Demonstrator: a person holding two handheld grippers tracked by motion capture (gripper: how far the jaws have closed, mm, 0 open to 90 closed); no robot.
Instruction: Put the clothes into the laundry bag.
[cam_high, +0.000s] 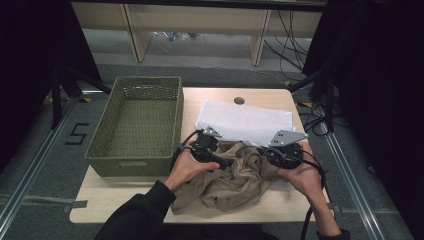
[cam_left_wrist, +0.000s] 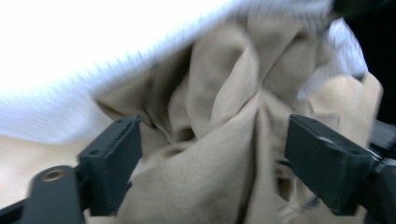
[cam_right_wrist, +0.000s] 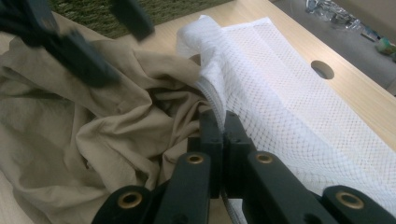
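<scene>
A crumpled tan cloth lies at the table's front centre, its upper part against a white mesh bag spread flat behind it. My left gripper stands open, its jaws wide on either side of a fold of the tan cloth. My right gripper is shut on the mesh bag's near edge, right where the tan cloth meets it. The right gripper view also has the left gripper, blurred, over the cloth.
A green woven basket stands on the left of the wooden table, beside the cloth. A round cable hole sits near the table's far edge. Dark stands and cables flank the table on the floor.
</scene>
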